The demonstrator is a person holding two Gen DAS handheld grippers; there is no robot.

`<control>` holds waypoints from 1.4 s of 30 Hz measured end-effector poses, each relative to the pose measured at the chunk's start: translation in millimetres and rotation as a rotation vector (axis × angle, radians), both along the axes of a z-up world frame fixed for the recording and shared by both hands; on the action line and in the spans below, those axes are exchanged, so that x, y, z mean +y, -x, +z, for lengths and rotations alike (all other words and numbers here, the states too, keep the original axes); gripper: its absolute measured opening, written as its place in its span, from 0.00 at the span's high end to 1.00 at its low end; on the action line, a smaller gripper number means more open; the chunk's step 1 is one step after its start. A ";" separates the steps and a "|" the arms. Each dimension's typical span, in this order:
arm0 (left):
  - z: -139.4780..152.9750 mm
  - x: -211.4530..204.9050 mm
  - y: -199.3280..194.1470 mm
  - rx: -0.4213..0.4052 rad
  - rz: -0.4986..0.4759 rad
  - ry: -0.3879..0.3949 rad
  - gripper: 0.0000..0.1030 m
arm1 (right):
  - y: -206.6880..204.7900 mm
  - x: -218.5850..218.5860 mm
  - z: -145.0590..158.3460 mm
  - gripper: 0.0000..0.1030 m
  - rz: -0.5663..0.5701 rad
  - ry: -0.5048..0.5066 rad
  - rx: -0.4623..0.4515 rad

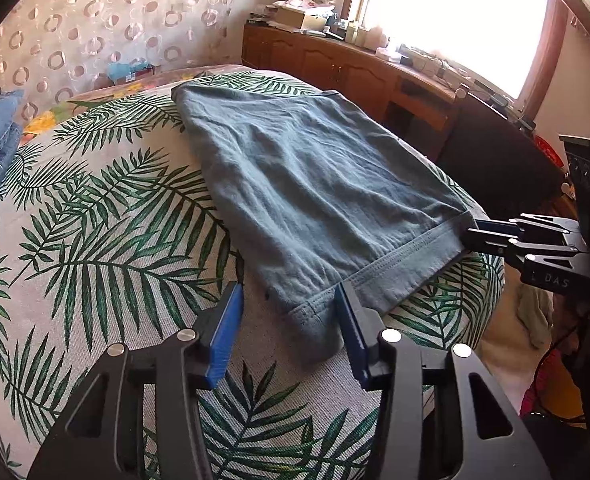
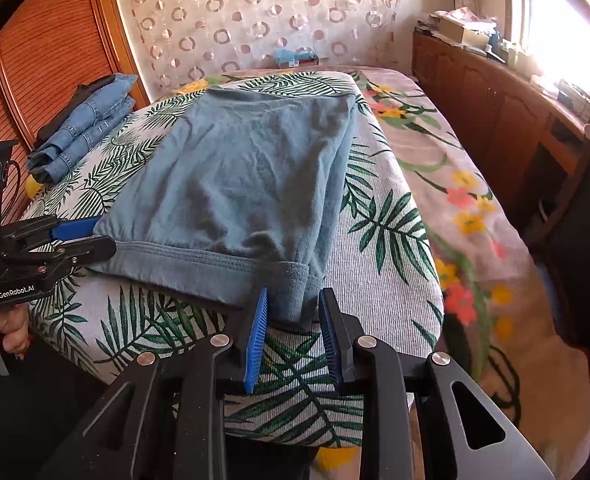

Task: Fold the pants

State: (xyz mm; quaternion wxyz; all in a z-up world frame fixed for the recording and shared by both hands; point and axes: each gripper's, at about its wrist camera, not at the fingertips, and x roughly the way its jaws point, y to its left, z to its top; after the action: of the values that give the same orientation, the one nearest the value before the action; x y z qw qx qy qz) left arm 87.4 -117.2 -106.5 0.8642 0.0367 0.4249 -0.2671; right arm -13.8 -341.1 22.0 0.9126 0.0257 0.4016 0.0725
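Observation:
Grey-blue pants (image 1: 315,184) lie folded flat on a palm-leaf cloth (image 1: 107,216), hemmed edge toward me; they also show in the right wrist view (image 2: 239,184). My left gripper (image 1: 291,320) is open, its blue pads on either side of the near left corner of the hem. My right gripper (image 2: 293,320) is open around the near right corner of the hem. Each gripper shows in the other's view: the right one (image 1: 475,232) at the hem's right end, the left one (image 2: 91,232) at its left end.
Folded blue jeans (image 2: 83,128) lie at the far left of the bed. A floral bedspread (image 2: 471,208) lies to the right. A wooden sideboard (image 1: 355,68) with clutter stands under the window. A black chair (image 1: 495,160) stands by the bed.

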 end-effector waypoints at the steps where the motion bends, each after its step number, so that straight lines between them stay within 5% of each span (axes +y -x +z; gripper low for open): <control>1: 0.2 -0.4 0.4 -0.001 -0.001 -0.002 0.53 | 0.2 -0.1 -0.1 0.74 -0.002 -0.004 -0.001; 4: 0.2 -0.5 0.3 -0.001 -0.003 -0.002 0.54 | 1.4 -0.3 -0.9 0.74 -0.009 -0.011 -0.007; 6: 0.4 -1.0 2.2 0.015 -0.033 0.033 0.70 | 1.9 -0.5 -1.5 0.74 -0.006 -0.012 -0.008; 13: 2.2 -5.5 6.6 0.005 -0.036 0.022 0.74 | 3.2 -1.2 -3.5 0.75 0.012 -0.026 -0.017; 17: 4.1 -5.5 8.5 -0.003 -0.046 0.034 0.84 | 4.7 1.1 -3.3 0.87 0.032 -0.024 -0.029; 42: 75.9 18.3 32.5 -0.175 -0.010 0.092 0.86 | 38.3 11.6 47.2 0.93 0.103 -0.117 -0.150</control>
State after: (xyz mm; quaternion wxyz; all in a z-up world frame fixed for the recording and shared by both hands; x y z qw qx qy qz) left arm 54.9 -98.9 -30.6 0.8974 0.0223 0.3350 -0.2862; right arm -52.1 -329.5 69.2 0.9321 0.0526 0.3280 0.1446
